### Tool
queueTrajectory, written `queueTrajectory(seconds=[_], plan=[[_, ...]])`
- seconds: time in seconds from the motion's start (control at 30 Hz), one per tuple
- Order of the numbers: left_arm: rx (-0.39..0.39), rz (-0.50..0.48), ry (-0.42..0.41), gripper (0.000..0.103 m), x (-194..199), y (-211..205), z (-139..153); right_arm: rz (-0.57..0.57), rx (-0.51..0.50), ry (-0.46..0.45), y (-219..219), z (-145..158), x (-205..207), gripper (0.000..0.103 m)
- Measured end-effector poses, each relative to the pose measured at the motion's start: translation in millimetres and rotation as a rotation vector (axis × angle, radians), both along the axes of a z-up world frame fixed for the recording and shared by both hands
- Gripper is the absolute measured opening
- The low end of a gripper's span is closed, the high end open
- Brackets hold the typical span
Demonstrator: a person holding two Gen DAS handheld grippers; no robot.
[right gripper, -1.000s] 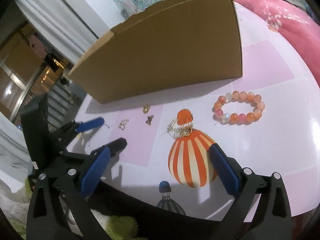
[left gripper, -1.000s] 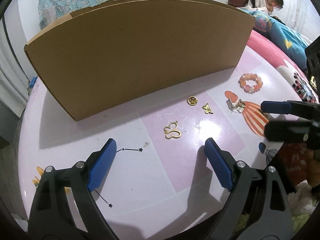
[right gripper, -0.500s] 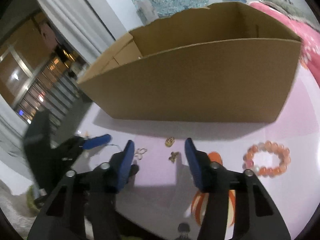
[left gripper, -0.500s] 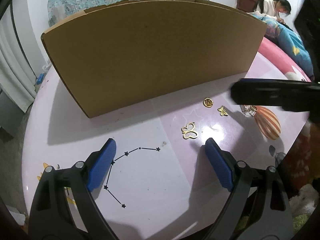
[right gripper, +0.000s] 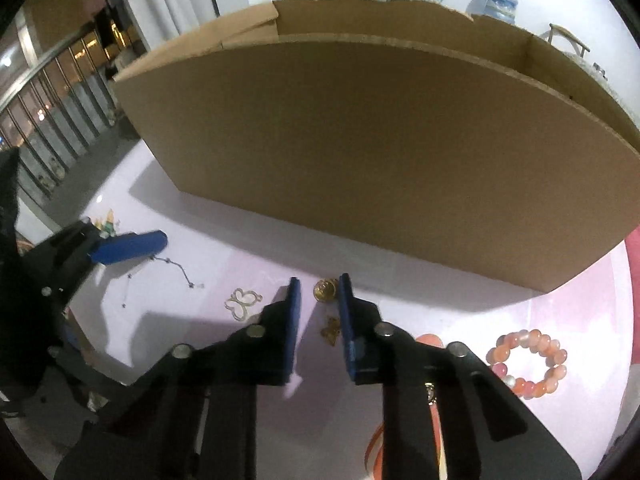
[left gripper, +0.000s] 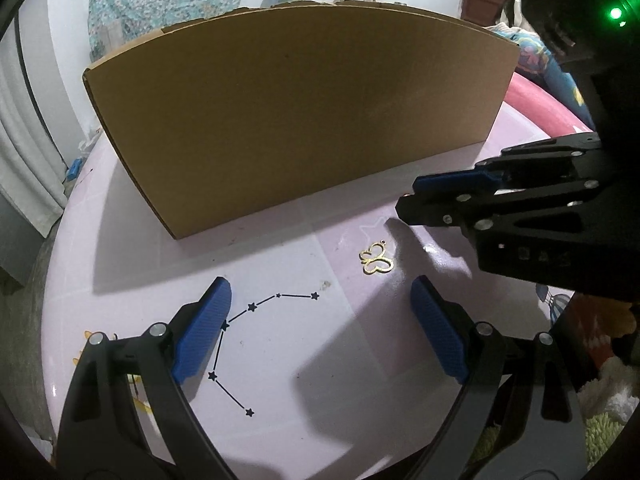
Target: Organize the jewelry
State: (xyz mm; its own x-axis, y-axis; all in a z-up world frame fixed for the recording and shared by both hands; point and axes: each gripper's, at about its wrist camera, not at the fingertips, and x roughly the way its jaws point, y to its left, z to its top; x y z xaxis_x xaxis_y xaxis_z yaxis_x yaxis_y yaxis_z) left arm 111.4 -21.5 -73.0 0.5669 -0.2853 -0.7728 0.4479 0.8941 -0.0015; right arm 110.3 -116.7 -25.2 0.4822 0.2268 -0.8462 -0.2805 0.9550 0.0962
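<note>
The step in hand looks like the pick-up of a small gold piece. In the right wrist view the right tongs stand low over the bench, in the lower middle of the frame, and their jaws are closing. Between the blue pads lies a small gold butterfly charm, and just ahead of the tips lies a round gold charm. The pads do not seem to press on either piece yet, but this part of the picture is dim, so this is not certain.

The left tongs hang released, wide apart, at the bottom of the left wrist view, with nothing between them. An open-work gold butterfly pendant lies on the bench just beyond them, in the middle right of that frame. A pink bead bracelet lies at the lower right of the right wrist view.

The next move probably calls for a careful pinch, because the charm is thin and flat on the smooth top; then a lift over the high wall of the cardboard box.

The box fills the upper part of both views. Only a strip of its inner walls shows, so its content cannot be told.
</note>
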Motion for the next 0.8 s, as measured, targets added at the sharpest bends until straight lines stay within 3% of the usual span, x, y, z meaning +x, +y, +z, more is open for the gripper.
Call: queueTrajectory(seconds=[0.23, 0.3, 0.8], plan=[[-0.003, -0.004, -0.003, 0.088, -0.4, 2.3, -1.0, -0.002, -0.034, -0.004, 2.0, -0.3, -0.7, 0.011], [-0.003, -0.005, -0.004, 0.088, 0.5, 0.6, -0.5, -0.004, -0.034, -0.009, 3.0, 1.1, -1.9, 0.004], [-0.003, -0.005, -0.004, 0.088, 0.1, -0.3, -0.5, 0.009, 0.027, -0.016, -6.5, 19.8, -13.5, 0.004]])
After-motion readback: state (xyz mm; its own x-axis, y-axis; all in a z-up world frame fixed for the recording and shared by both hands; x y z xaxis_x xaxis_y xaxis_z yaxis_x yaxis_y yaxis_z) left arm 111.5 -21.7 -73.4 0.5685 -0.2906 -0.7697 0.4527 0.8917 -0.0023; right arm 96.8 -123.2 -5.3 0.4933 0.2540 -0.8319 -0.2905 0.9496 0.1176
